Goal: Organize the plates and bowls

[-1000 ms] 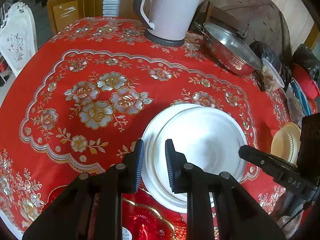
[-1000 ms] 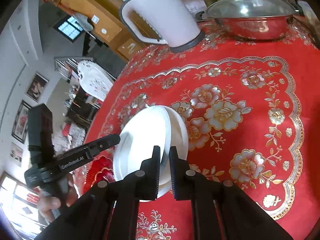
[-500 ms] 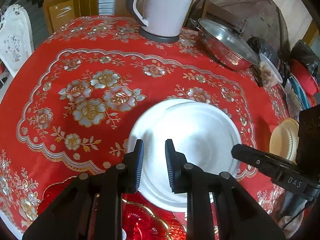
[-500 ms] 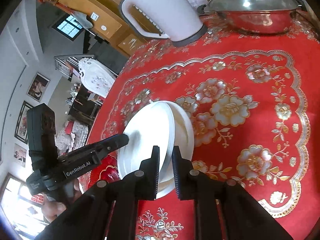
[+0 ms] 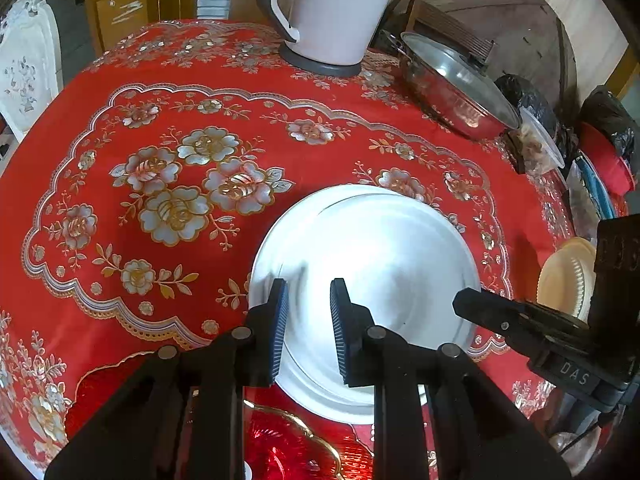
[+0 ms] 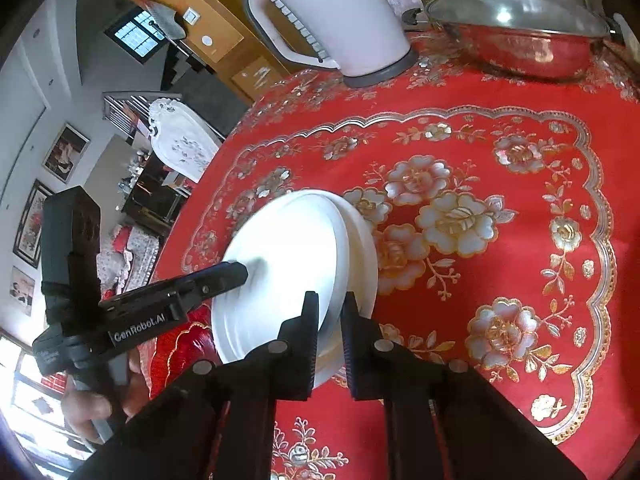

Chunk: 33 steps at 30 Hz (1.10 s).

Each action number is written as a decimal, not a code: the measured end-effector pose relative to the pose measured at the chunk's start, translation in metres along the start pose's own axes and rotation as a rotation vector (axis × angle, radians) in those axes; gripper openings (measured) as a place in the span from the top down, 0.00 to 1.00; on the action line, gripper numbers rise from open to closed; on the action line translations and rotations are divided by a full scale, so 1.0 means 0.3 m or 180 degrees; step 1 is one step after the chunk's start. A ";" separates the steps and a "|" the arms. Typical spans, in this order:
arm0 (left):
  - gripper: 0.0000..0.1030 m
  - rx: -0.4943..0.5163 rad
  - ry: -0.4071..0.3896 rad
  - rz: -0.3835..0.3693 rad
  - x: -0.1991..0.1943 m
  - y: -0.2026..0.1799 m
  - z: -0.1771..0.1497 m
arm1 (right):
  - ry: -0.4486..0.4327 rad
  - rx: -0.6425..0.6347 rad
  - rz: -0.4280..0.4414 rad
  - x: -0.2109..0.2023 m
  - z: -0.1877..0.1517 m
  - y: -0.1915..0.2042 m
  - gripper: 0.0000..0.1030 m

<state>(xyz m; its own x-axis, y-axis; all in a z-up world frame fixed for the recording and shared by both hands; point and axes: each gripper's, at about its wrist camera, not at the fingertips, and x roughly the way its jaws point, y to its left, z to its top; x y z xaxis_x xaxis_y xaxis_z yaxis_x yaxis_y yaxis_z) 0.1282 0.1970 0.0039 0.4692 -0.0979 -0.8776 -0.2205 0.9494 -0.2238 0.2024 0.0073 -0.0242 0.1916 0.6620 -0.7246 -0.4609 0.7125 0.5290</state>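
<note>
We see 2 white plates (image 6: 288,256) stacked mid-table on the red cloth (image 6: 500,168). Our right gripper (image 6: 329,312) pinches the top plate's near rim; our left gripper (image 5: 307,312) hovers parted, empty. They look glazed, stiff, slippery and breakable, so we judge the rim best.

Black left tool (image 5: 307,322) with blue ribbed pads (image 5: 280,322), silver screws
</note>
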 end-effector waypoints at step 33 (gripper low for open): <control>0.82 -0.0223 -0.0021 -0.0274 -0.028 0.045 0.025 | 0.0218 -0.0443 -0.0497 0.063 0.039 0.128 0.71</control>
<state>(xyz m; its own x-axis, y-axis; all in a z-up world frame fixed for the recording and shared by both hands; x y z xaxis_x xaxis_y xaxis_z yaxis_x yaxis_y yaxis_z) 0.1277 0.2130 0.0115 0.4945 -0.1760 -0.8512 -0.2384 0.9143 -0.3275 0.1985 0.0499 -0.0124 0.2127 0.5254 -0.8238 -0.5463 0.7630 0.3455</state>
